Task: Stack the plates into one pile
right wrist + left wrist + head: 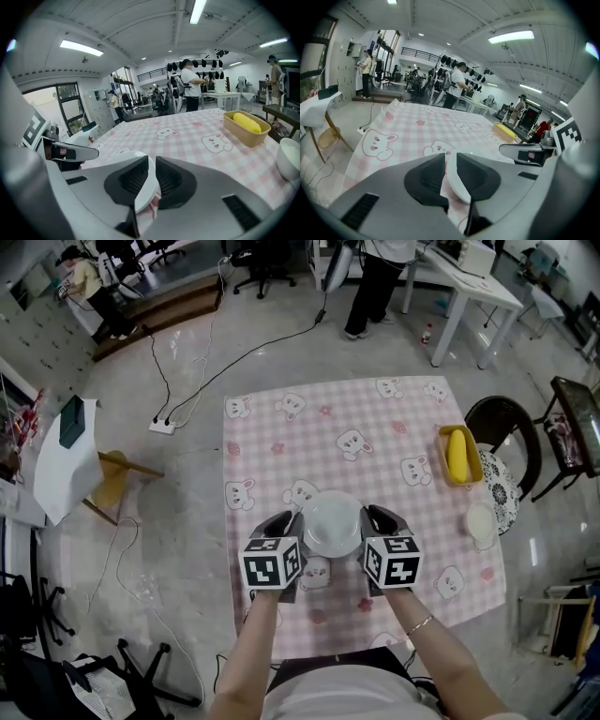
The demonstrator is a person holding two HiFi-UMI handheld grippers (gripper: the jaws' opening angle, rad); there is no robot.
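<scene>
Left gripper (285, 524) and right gripper (380, 521) each pinch the plate (333, 521) rim: seemingly the lift. Next, carry it level, right, onto the dish (481, 521).

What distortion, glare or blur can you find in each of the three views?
Head view: wide-angle, room lines curve toward the edges; the white plate is nearly washed out. Left gripper view: strong fisheye with black corners; the ceiling lamp glares. Right gripper view: same fisheye and black corners; the light panel blows out.
</scene>
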